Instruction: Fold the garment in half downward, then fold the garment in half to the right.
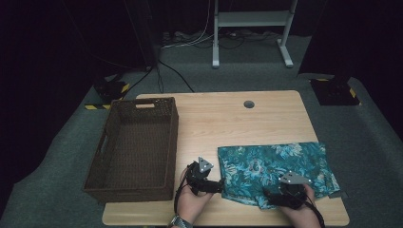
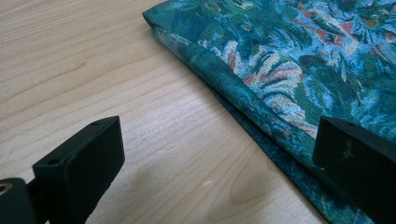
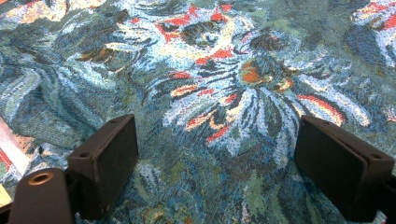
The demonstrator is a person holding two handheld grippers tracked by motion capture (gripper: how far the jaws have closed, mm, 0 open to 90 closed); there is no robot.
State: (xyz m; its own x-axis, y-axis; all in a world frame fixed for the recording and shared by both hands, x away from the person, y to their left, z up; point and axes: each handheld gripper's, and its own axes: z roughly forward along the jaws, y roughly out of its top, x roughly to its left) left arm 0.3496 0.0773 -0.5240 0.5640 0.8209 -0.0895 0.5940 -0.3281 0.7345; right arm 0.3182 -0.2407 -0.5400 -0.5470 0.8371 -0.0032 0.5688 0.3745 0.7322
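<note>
Both hands sit low at the near edge, side by side. Left gripper (image 1: 219, 185) points right, jaws spread wide. Right gripper (image 1: 272, 198) points left, jaws gaping too.

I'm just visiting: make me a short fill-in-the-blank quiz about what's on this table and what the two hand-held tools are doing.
1. The folded floral cloth lies to the ____ of the brown wicker basket in the high view.
2. The basket holds ____.
3. The right gripper hangs over the cloth with its fingers ____.
4. Between the left gripper's fingers lies mostly bare ____.

Missing words: right; nothing; open; table
</note>
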